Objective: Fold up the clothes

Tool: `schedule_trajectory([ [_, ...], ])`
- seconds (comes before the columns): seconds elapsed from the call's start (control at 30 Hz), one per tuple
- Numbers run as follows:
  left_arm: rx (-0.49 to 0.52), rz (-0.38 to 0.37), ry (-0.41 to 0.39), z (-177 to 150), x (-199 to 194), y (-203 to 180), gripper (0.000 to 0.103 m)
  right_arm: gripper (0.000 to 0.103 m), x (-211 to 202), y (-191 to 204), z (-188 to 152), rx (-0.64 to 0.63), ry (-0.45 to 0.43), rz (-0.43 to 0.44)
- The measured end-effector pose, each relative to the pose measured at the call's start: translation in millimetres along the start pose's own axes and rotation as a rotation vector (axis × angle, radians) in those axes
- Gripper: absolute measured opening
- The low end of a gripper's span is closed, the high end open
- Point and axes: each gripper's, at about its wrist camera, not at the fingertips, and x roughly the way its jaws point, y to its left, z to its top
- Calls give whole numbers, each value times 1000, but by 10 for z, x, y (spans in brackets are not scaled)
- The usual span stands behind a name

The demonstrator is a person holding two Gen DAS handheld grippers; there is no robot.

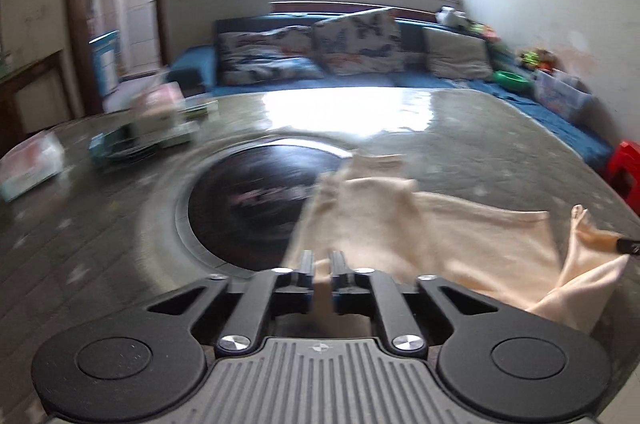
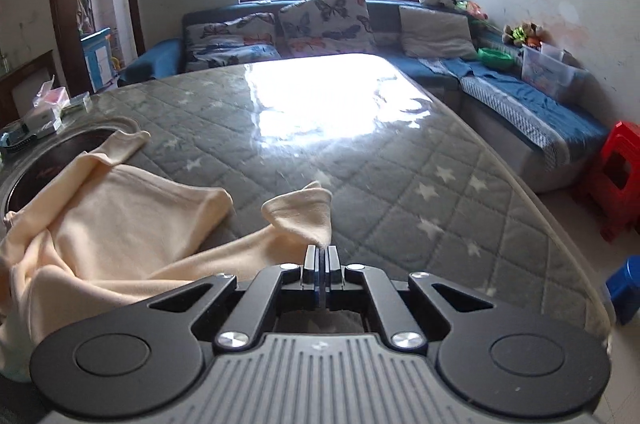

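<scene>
A cream garment (image 1: 420, 236) lies crumpled on the grey quilted table cover (image 1: 500, 144). My left gripper (image 1: 322, 258) is nearly shut, its jaws pinching the garment's near edge. My right gripper (image 2: 321, 252) is shut on a corner of the same cream garment (image 2: 120, 220), and that corner (image 2: 304, 212) stands up above the jaws. In the left wrist view the right gripper's tip (image 1: 628, 246) shows at the far right, holding that corner. The left wrist view is motion-blurred.
A round dark inset (image 1: 256, 200) sits in the table (image 2: 400, 164), partly under the garment. Boxes and packets (image 1: 156, 120) lie at the table's far left. A blue sofa with cushions (image 2: 320, 20) stands behind. A red stool (image 2: 616, 180) and a blue stool (image 2: 626, 288) stand to the right.
</scene>
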Motion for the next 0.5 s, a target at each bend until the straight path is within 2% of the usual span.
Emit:
schedule_trajectory([
  [0.07,46,-22,-6,64,156,-231,52,2,-26,-5,-65,-5,14,-1],
  [0.17,114,-38,12,157,426,-505,52,2,-20,-29,-64,-1,19,8],
  [0.23,119,-21,43,174,596,-552,51,4,4,11,-59,0,25,16],
  [0.3,110,0,77,195,753,-564,42,4,35,22,-58,3,32,16],
  [0.33,106,10,95,206,832,-570,20,4,50,26,-58,5,35,17],
  [0.37,94,18,104,209,876,-550,7,4,68,20,-61,8,41,17],
  [0.5,18,55,65,139,665,-234,3,4,92,-11,-104,18,42,25],
])
